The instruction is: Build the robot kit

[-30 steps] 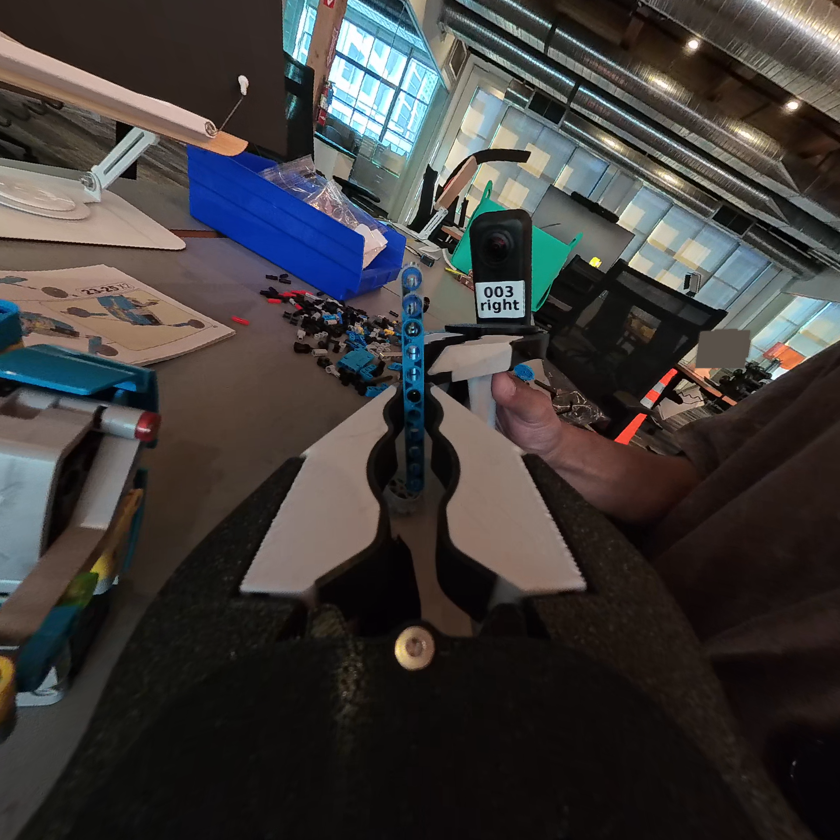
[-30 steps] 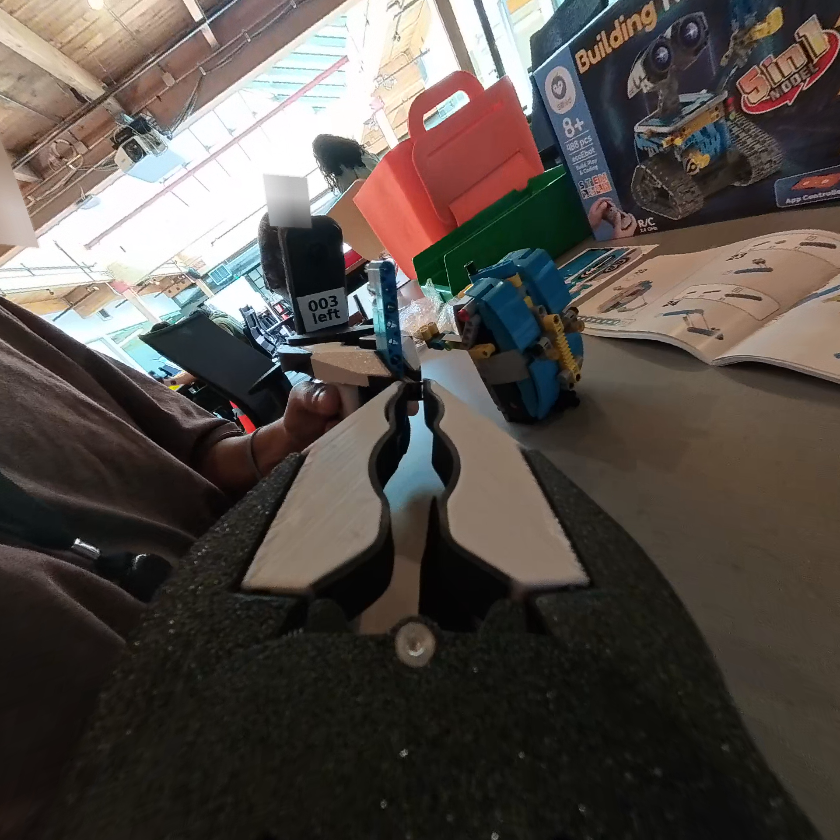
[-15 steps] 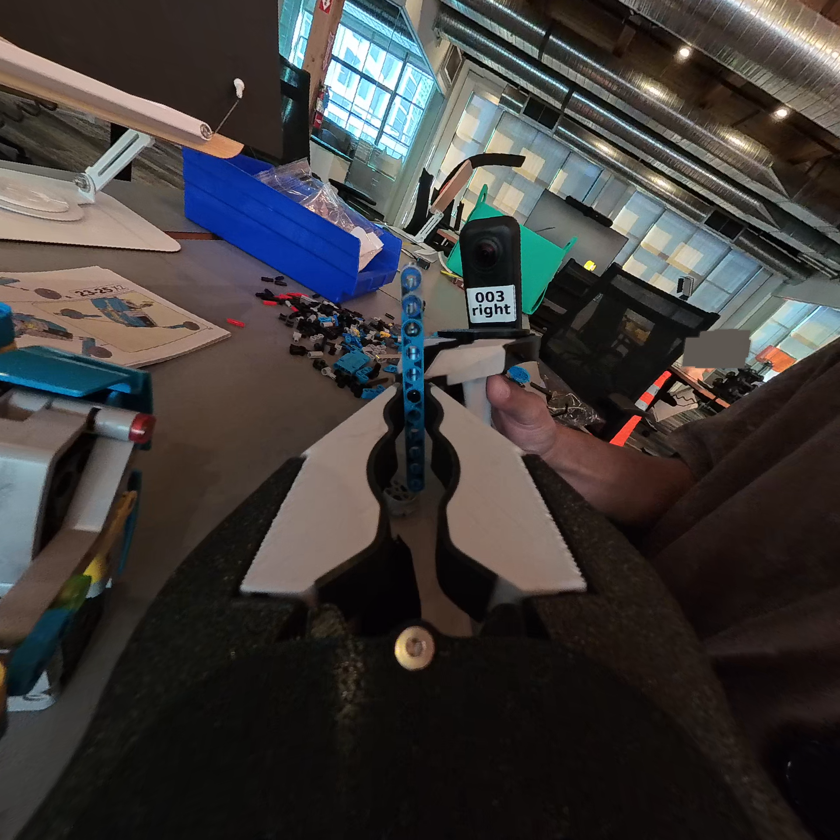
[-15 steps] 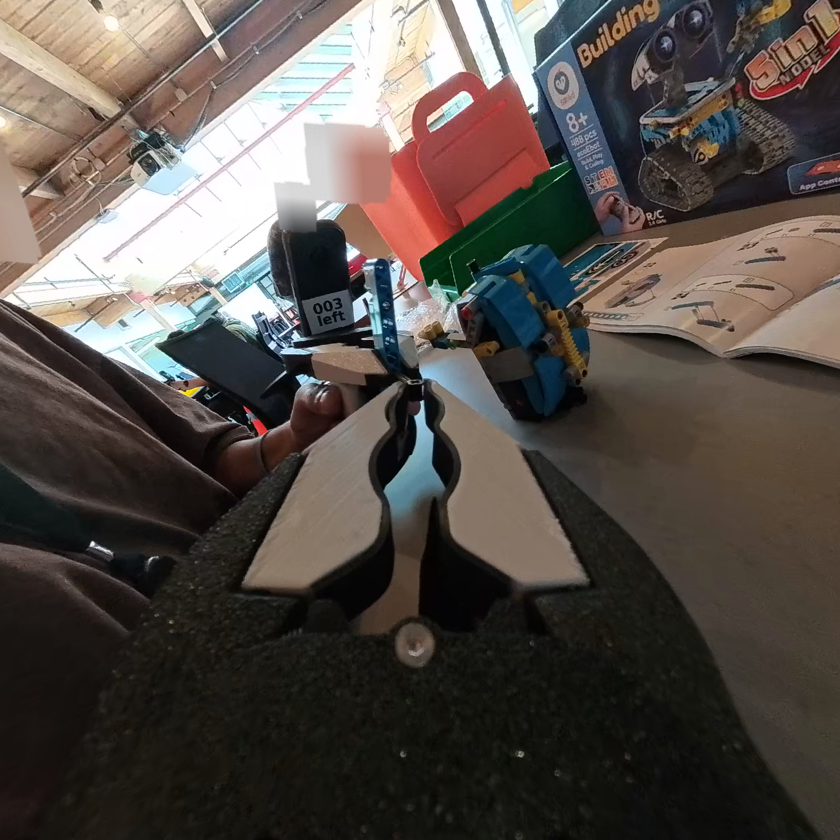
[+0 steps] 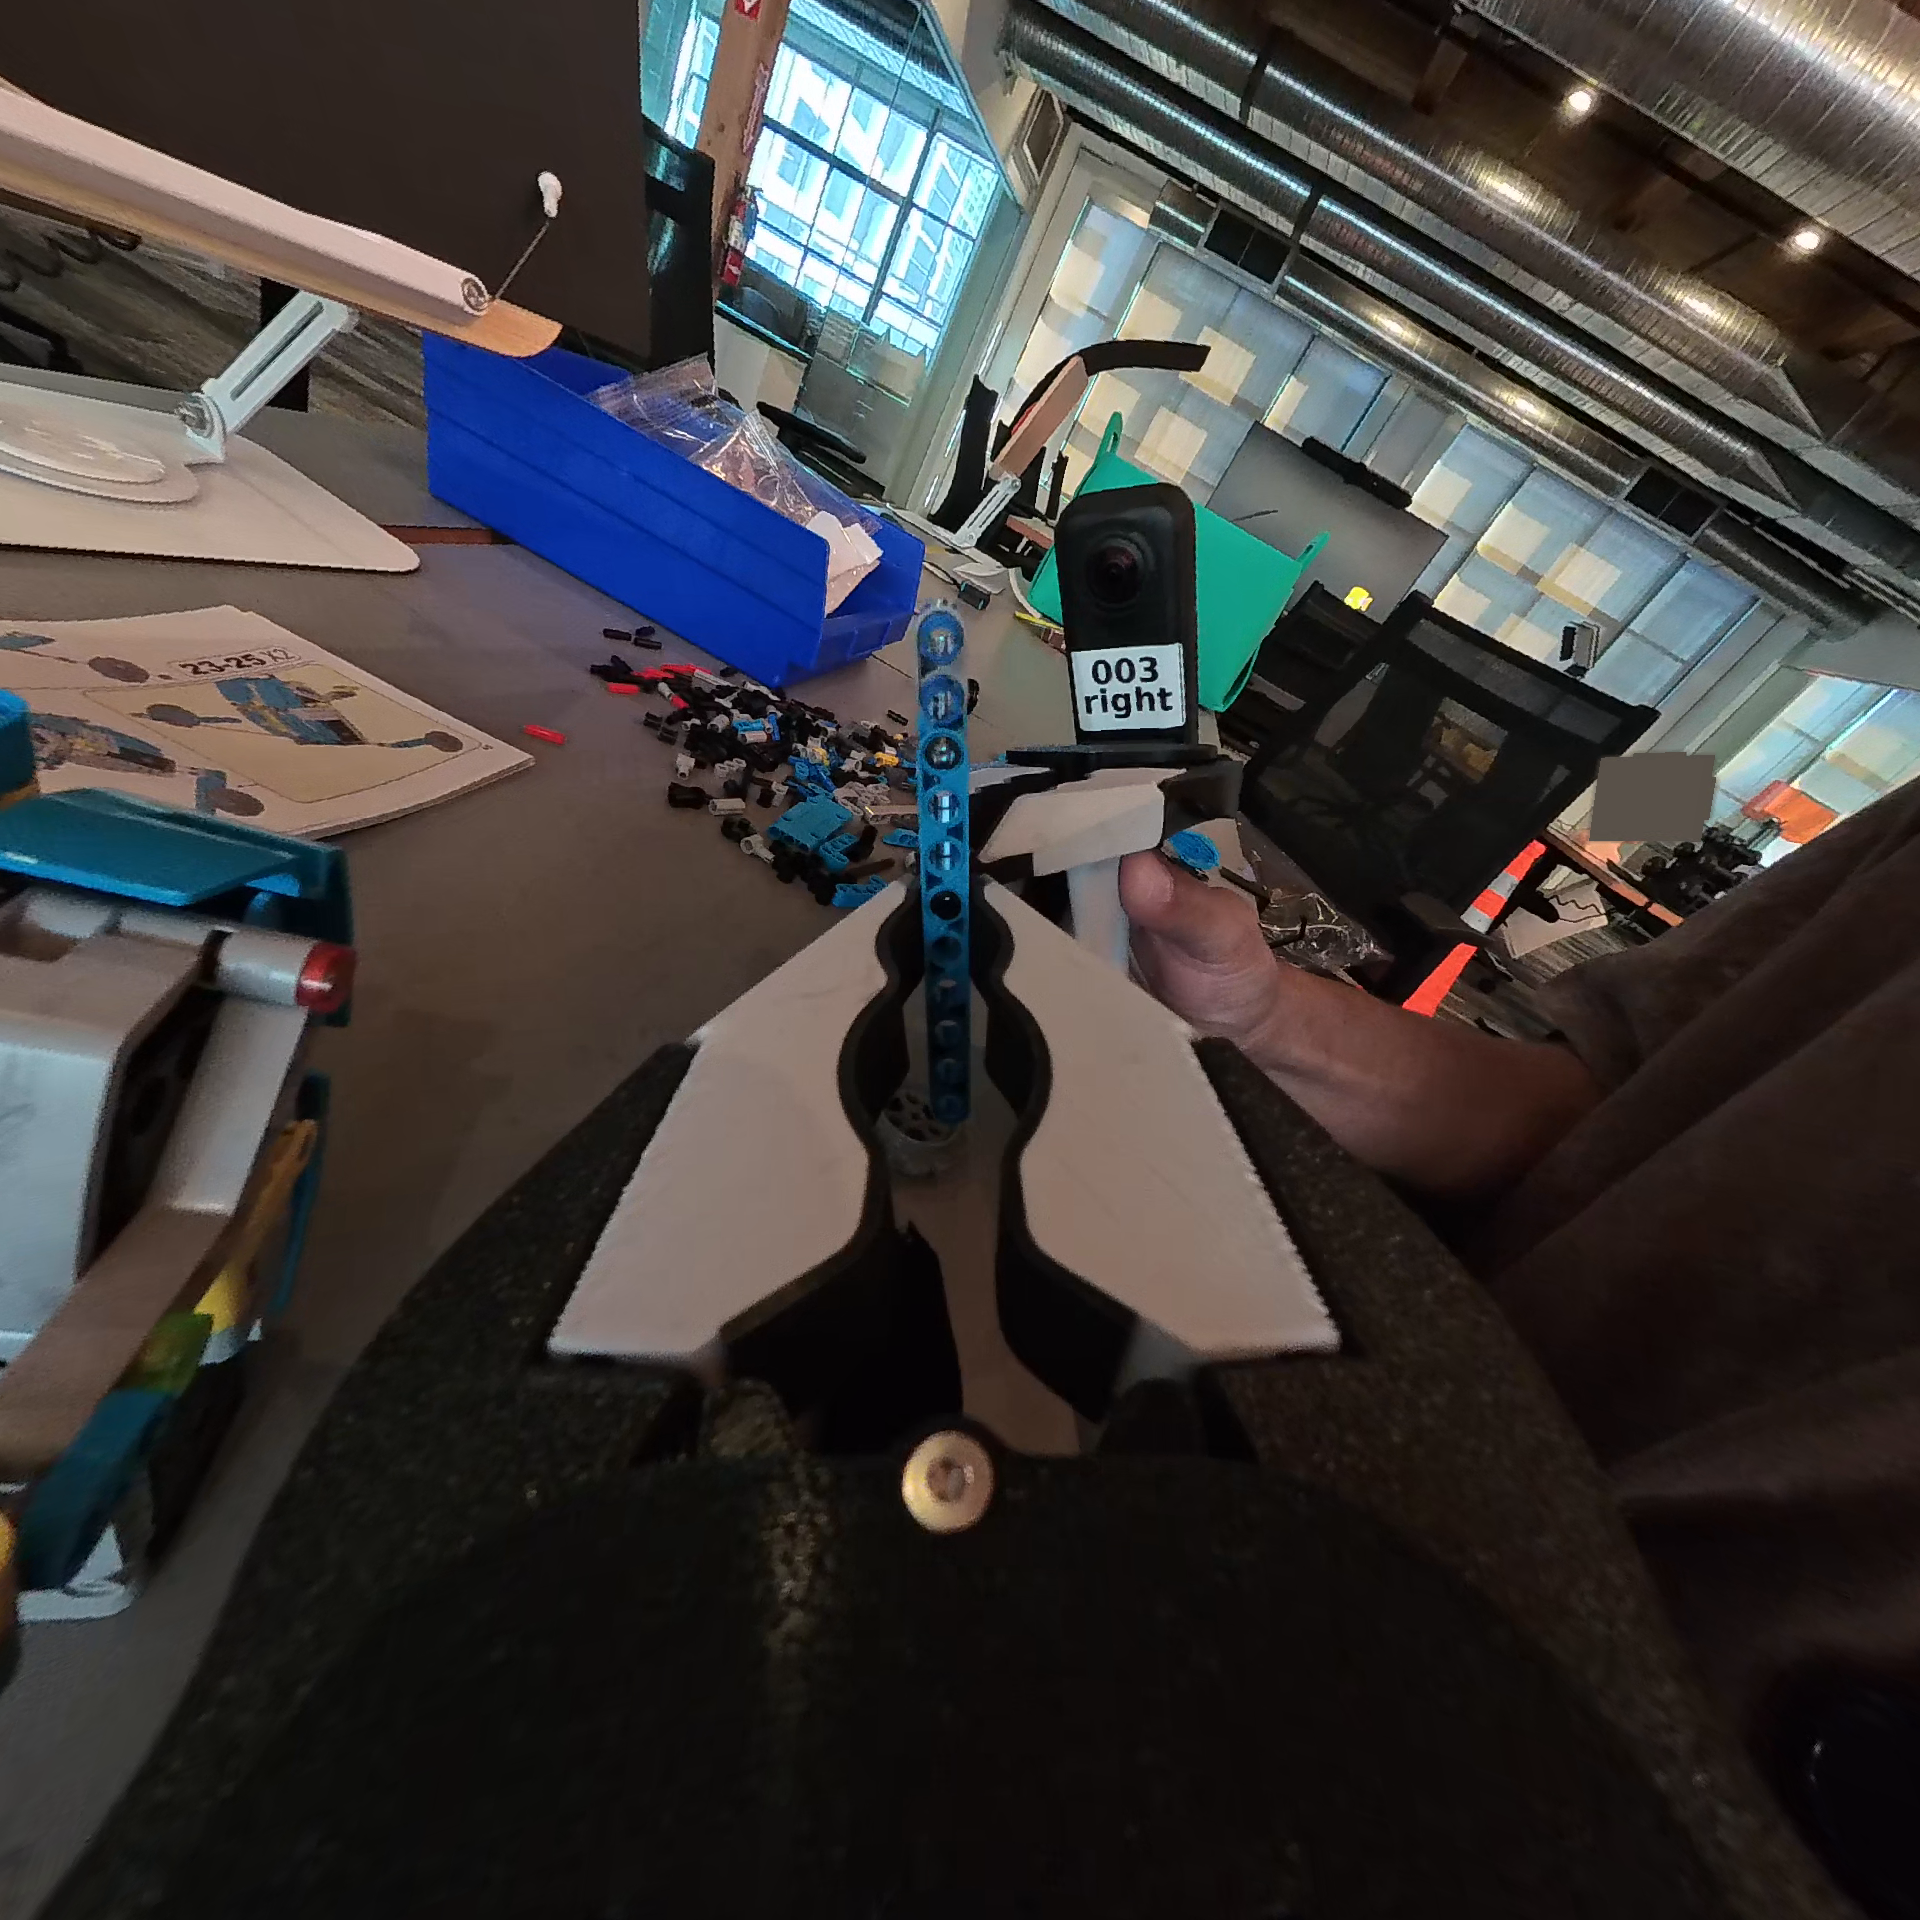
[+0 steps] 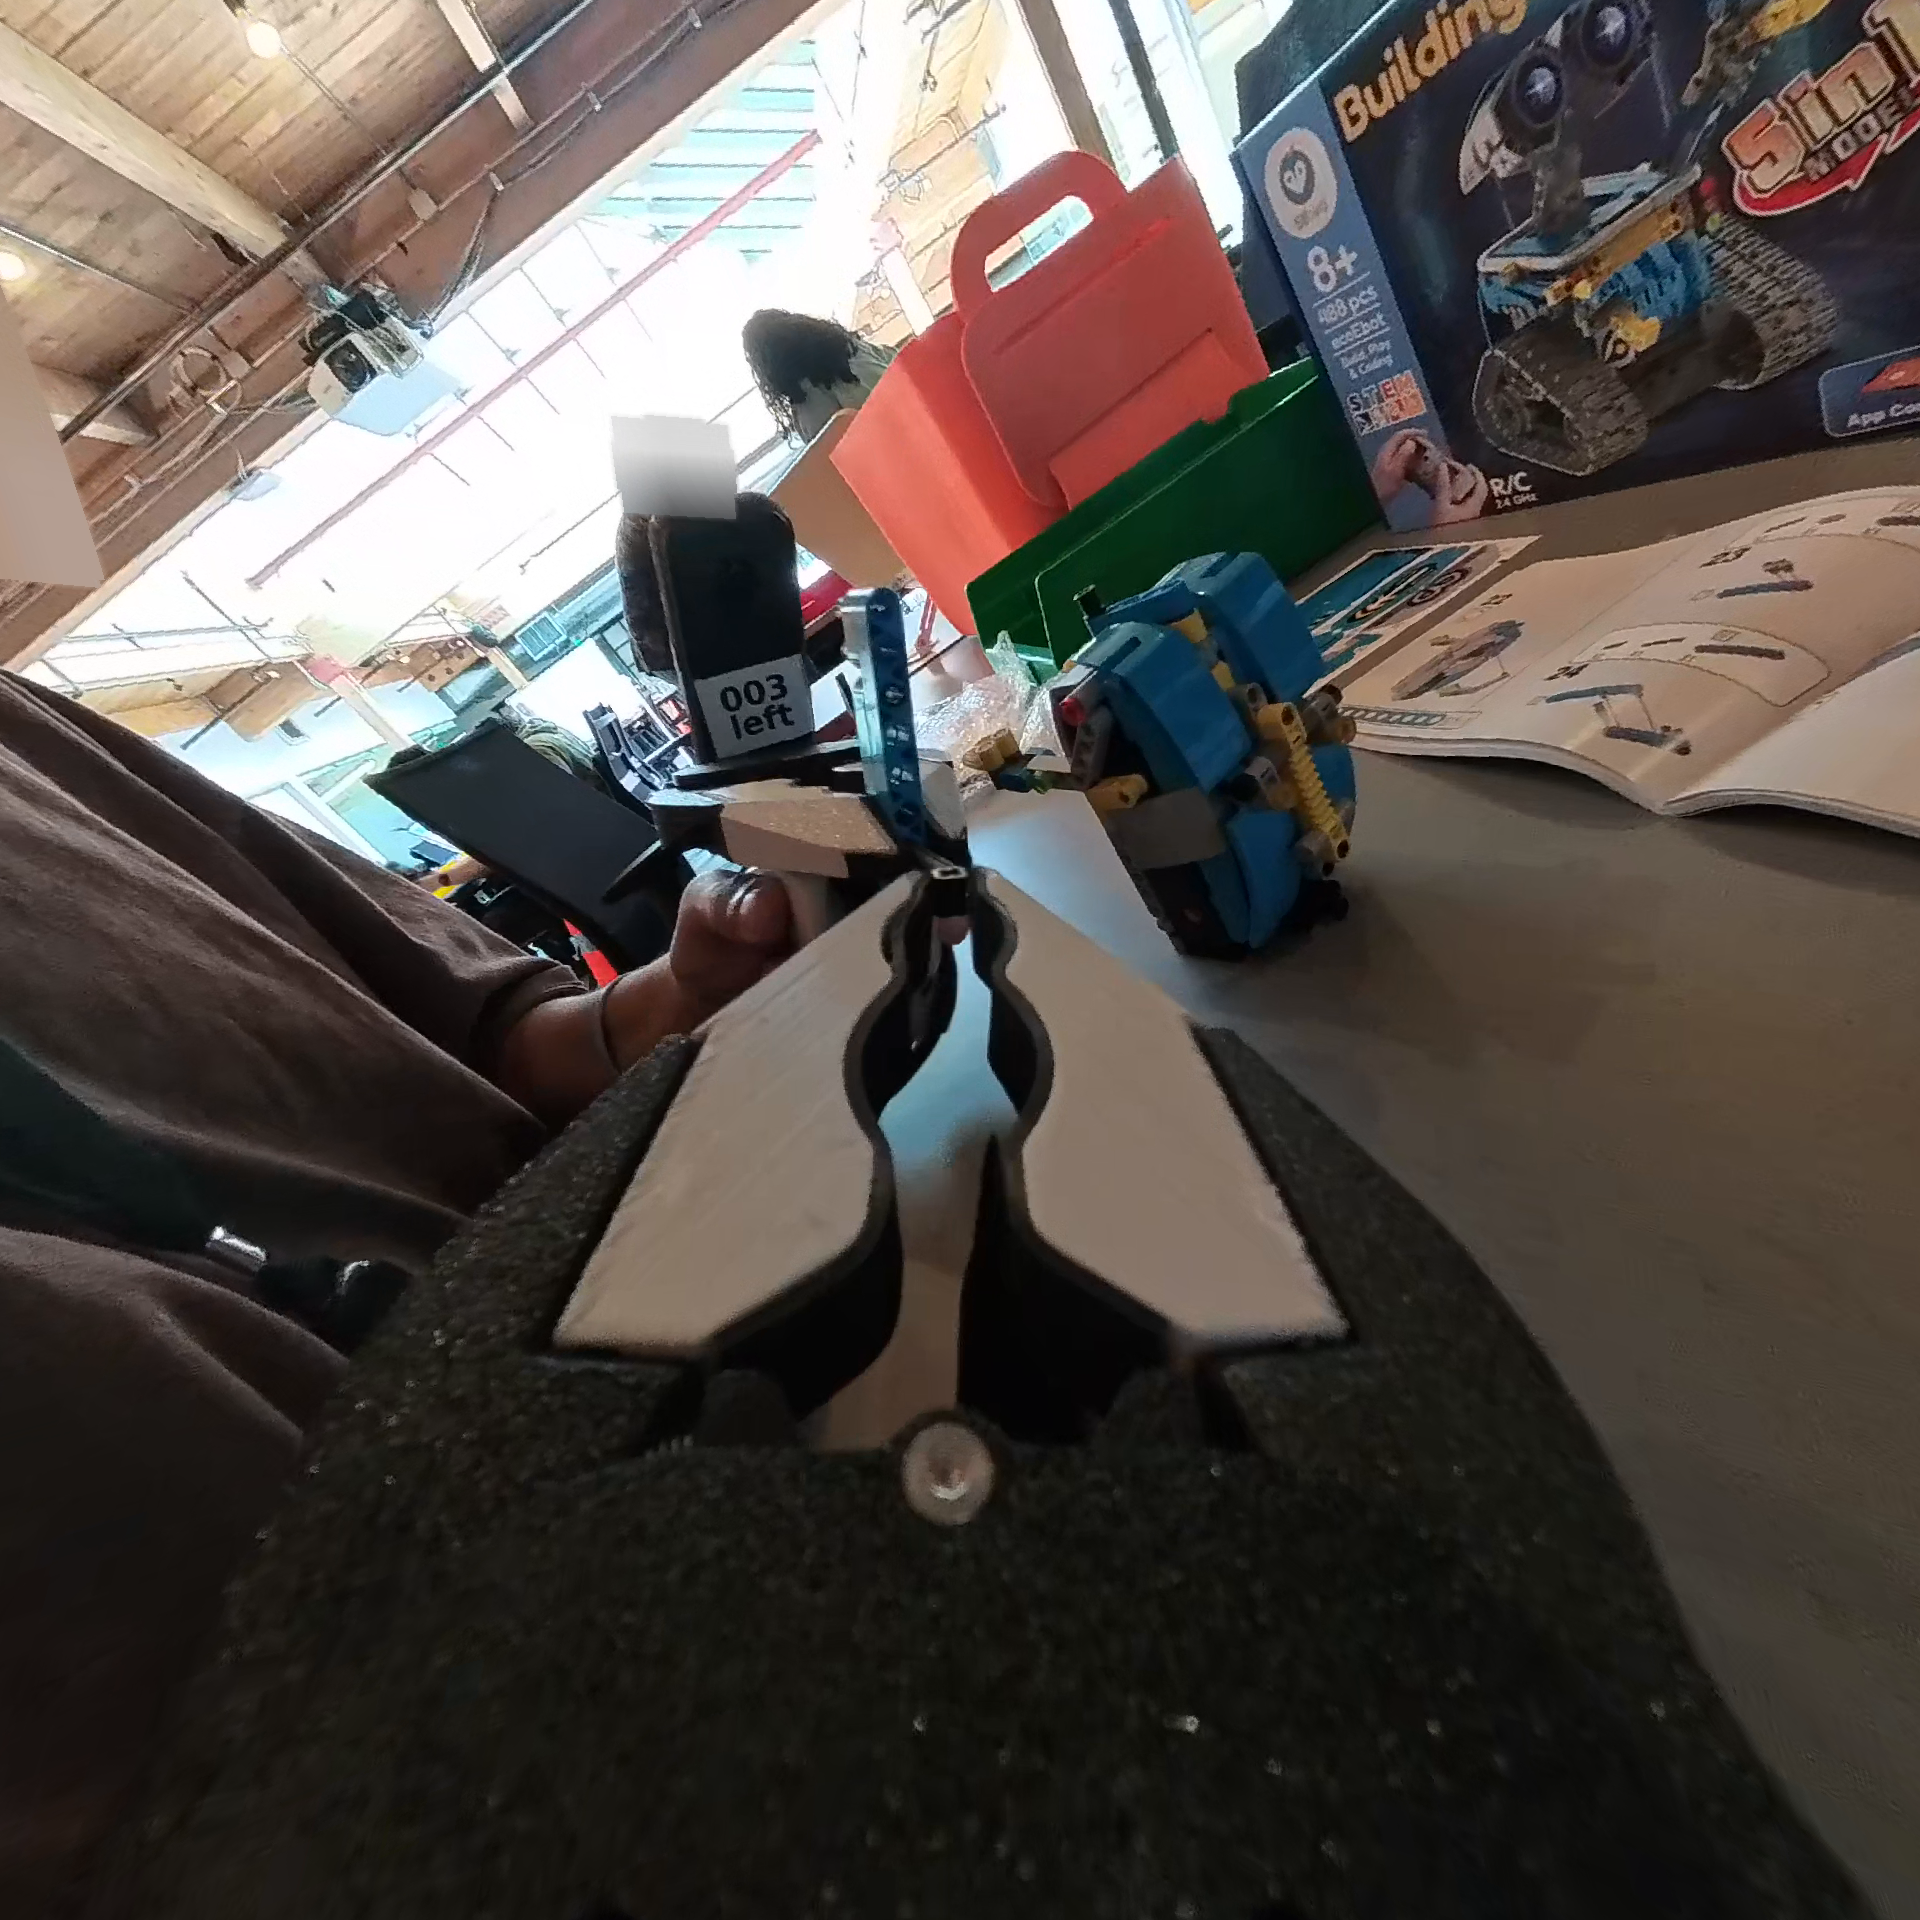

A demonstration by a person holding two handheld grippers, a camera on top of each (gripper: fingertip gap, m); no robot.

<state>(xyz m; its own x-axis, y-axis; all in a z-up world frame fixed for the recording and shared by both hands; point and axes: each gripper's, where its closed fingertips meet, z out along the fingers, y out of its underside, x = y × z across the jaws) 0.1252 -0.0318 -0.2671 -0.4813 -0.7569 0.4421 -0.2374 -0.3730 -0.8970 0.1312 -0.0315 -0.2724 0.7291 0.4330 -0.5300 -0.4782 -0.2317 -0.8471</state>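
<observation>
Between the left gripper's (image 5: 943, 914) pinching fingers, the blue beam (image 5: 943, 831) could pivot if the right gripper (image 6: 951, 883), nipping a black pin (image 6: 943, 891), shoves it.

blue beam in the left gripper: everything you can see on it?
The blue beam is a long, thin, plastic-looking strip with a row of round holes. It stands roughly upright, clamped low down between the left gripper jaws, its upper part sticking out above them. A small grey toothed wheel sits at its bottom end. The right gripper, holding a small black pin, is right beside it.
</observation>
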